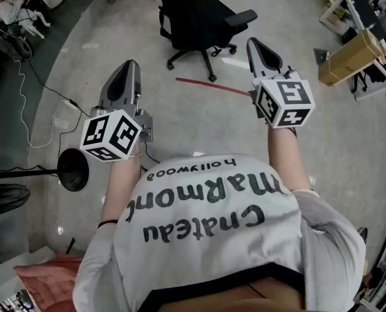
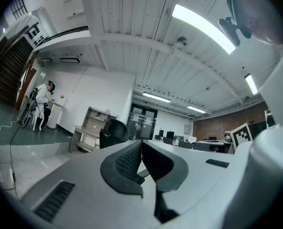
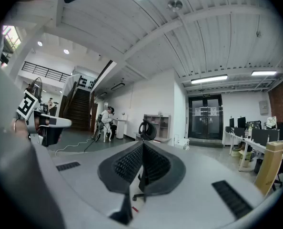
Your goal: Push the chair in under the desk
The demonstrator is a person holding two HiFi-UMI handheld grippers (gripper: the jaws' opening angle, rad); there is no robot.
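Nearest, the person held both tools level at chest height, pointing ahead. The left claw point(image 1: 130, 67) was closed, pads together with nothing between them. The right claw point(image 1: 254, 43) was likewise shut and empty. Neither touched anything.

Past the claws lay a red strip point(image 1: 212, 87) on the bare floor point(image 1: 180, 116). Beyond it stood the black chair point(image 1: 196, 15) on its castors, out in the open and well apart from both claws.

Behind the chair, the left gripper view showed a pale shelved surface point(image 2: 86, 130) against the wall. Whether this was the desk meant could not be confirmed.

Assessment: the task stood at the approach step, with no contact yet made. The next move would call for walking up to the chair, setting the closed claws against its backrest and pressing steadily, keeping the castors tracking straight.
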